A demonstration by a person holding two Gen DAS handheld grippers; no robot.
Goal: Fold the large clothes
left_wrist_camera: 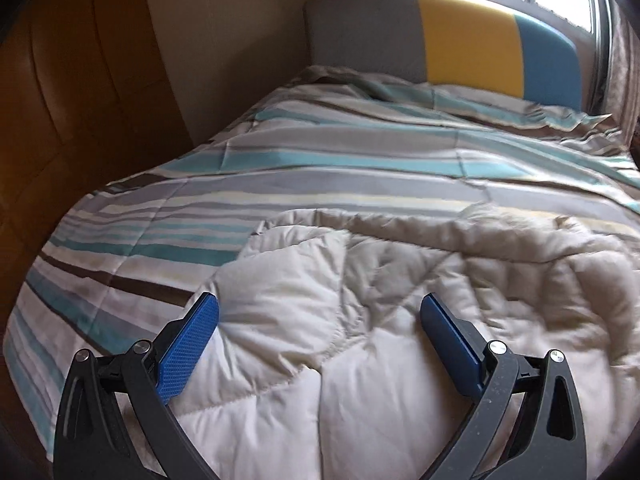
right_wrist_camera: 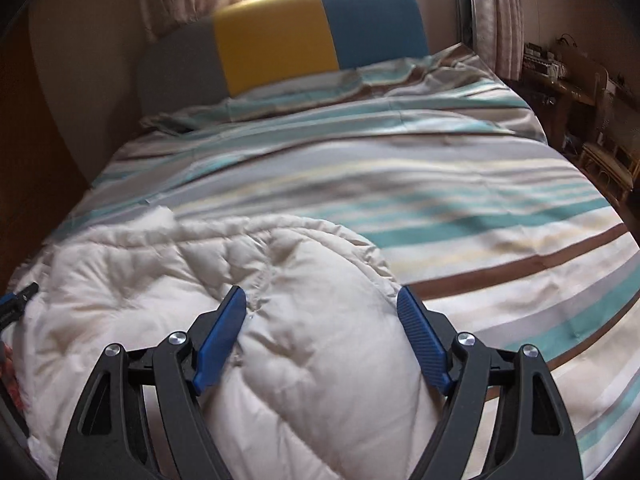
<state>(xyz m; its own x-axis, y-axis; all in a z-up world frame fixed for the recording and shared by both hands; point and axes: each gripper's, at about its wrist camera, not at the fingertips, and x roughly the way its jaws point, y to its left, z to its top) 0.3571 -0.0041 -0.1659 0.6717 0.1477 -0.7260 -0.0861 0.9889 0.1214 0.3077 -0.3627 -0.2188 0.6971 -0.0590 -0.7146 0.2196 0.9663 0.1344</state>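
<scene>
Lying bunched on the near end of the bed (left_wrist_camera: pixel 400 152), the cream quilted comforter (left_wrist_camera: pixel 360 300) fills the space ahead of both sets of fingers. It is off-white, puffy, stitched into broad padded panels, and creased into soft ridges and hollows; its far edge forms a rolled hem beyond the fingertips, where it meets the striped bedcover (right_wrist_camera: pixel 460 208) of teal, grey, cream and brown bands.

The left gripper (left_wrist_camera: pixel 320 308) has its blue fingers (left_wrist_camera: pixel 188 348) spread wide apart, with the comforter's seamed panels showing between and below them; whether the pads touch the fabric cannot be told. The striped bedcover lies outside its left finger.

The right gripper (right_wrist_camera: pixel 320 300) likewise holds its fingers (right_wrist_camera: pixel 424 344) well apart, straddling a rounded bulge of the comforter (right_wrist_camera: pixel 312 312) that swells up between them. The fabric sits close to both pads, but no clamping is visible. To the outside of its right finger the striped cover lies bare; far off to the outside of its left finger, the tip of the other gripper (right_wrist_camera: pixel 18 298) peeks in at the frame edge.

Beyond the fingertips stands a grey, yellow and blue headboard (right_wrist_camera: pixel 280 36).
</scene>
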